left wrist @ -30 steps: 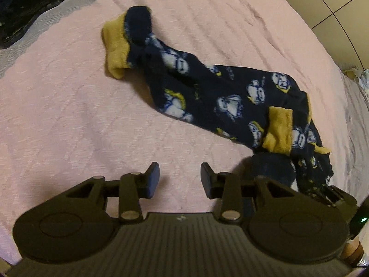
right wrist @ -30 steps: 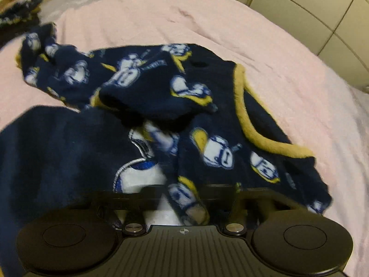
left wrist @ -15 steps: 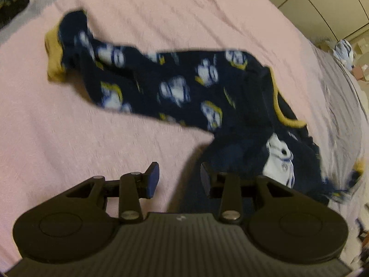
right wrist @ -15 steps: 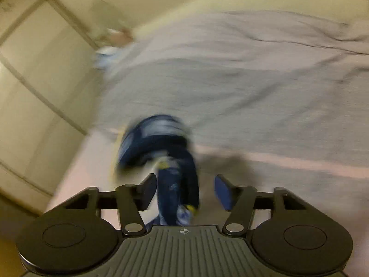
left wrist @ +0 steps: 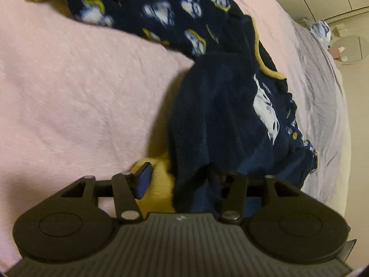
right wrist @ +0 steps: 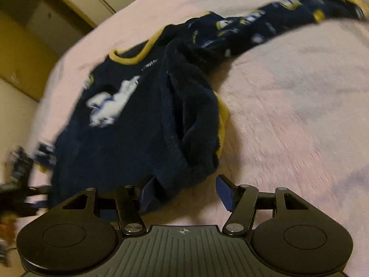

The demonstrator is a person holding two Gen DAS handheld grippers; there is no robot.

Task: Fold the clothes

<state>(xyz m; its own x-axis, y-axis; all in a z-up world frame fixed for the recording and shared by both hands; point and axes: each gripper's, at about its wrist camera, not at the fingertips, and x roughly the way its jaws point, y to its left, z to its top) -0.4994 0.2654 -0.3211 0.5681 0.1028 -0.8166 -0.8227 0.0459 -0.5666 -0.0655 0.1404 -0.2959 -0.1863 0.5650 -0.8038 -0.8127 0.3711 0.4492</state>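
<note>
Fleece pajama top [left wrist: 221, 115] lies crumpled on the pink bed [left wrist: 80, 92]; left gripper [left wrist: 182, 182] and right gripper [right wrist: 184, 191] jaws spread around its hem, unpinched.

Left gripper [left wrist: 182, 180] jaws half-open, right gripper [right wrist: 185, 192] jaws wide

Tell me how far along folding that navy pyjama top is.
Early. Done: the navy top lies on the pink blanket, one patterned sleeve stretched out. In hand: nothing gripped. Both the left gripper and the right gripper are open around the bunched hem. Left: flattening the crumpled body and making every fold.
</note>
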